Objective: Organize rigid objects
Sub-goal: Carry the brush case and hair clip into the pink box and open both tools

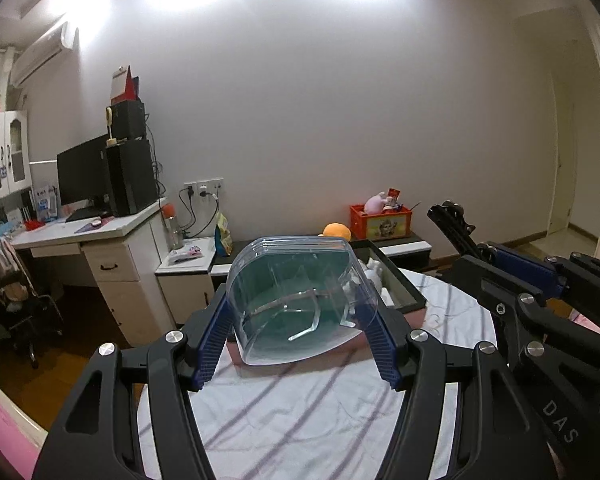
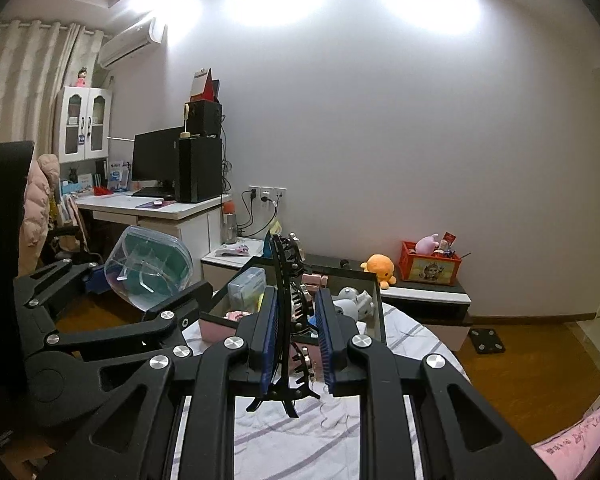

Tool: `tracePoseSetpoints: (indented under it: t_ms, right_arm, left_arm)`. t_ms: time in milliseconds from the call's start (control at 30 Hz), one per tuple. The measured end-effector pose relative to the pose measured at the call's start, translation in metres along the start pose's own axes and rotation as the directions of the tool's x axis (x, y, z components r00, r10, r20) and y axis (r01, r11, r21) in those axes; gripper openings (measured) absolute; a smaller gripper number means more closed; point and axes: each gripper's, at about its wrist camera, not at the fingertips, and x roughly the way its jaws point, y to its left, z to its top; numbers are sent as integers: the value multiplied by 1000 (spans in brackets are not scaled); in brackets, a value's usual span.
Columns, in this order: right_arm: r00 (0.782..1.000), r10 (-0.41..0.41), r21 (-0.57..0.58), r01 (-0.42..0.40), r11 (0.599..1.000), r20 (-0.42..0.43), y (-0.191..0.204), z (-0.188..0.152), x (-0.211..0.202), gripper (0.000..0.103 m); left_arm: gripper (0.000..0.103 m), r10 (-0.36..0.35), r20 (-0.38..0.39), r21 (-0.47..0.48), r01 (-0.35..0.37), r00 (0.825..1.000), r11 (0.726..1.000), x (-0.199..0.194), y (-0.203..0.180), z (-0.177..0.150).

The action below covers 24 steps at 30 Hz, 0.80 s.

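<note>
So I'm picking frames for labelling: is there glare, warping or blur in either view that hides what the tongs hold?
Left wrist view: ceiling glare is blown out up top, the fisheye bends the room edges, but the clear container in the left tongs stays sharp. Right wrist view: same glare and bending; the black hair clip in the right tongs reads clearly, dark against the box.

Your right gripper (image 2: 296, 320) clamps black hair claw clip (image 2: 288, 304), held upright over striped tablecloth (image 2: 300, 432). Just beyond, dark open box (image 2: 374, 304) holds small items. At left, your left gripper (image 2: 140, 292) grips clear plastic container (image 2: 150, 270).
</note>
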Motion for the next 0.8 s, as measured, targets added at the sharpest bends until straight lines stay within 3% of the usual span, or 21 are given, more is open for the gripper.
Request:
tracePoseSetpoints:
  t_ms: [167, 367, 500, 600, 700, 800]
  right_arm:
    - [1000, 4, -8, -4, 1000, -7, -5, 12, 29, 19]
    - [998, 14, -22, -15, 1000, -64, -16, 28, 102, 19]
    - [991, 10, -36, -14, 999, -134, -23, 22, 157, 19]
    - [979, 5, -36, -13, 999, -204, -28, 10, 198, 20]
    - [966, 22, -23, -29, 999, -258, -34, -5, 225, 20]
    - [959, 28, -23, -36, 999, -283, -36, -16, 240, 20]
  left_arm:
    - [64, -4, -11, 30, 4, 1000, 1000, 36, 1, 17]
    - [64, -33, -103, 36, 37, 994, 999, 119, 8, 33]
    - [64, -37, -200, 42, 46, 979, 998, 178, 8, 25]
    - [64, -39, -286, 39, 52, 958, 998, 223, 4, 10]
    - [64, -49, -345, 34, 64, 937, 997, 246, 2, -6]
    - [64, -48, -366, 30, 64, 929, 998, 260, 3, -14]
